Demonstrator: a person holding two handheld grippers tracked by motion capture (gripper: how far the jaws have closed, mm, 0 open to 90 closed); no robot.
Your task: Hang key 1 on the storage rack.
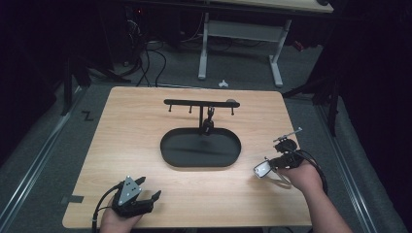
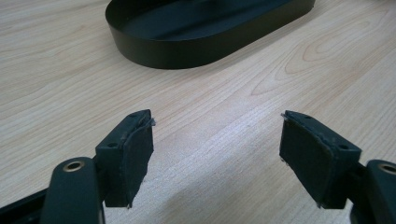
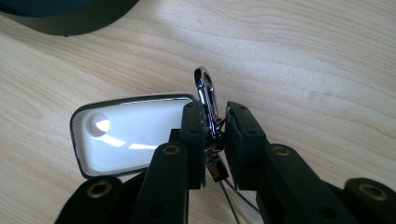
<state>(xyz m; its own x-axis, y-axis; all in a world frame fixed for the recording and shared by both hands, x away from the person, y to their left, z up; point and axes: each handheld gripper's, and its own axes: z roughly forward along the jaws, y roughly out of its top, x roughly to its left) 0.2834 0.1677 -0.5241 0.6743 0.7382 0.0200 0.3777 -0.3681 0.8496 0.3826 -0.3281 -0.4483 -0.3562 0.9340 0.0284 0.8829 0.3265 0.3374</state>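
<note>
A white key fob with a chrome rim lies just above the table at the right, joined to a chrome snap clasp. My right gripper is shut on that clasp; its jaws pinch the clasp, and the fob hangs to their left in the right gripper view. A black stand with an oval tray base and a hook bar sits mid-table. Near the front left edge my left gripper stands open, its jaws wide apart over bare wood, pointing toward the tray.
A small dark item hangs beside the stand's post. The wooden table has bare wood around the tray. Beyond it, a white desk frame and cables stand on the grey floor.
</note>
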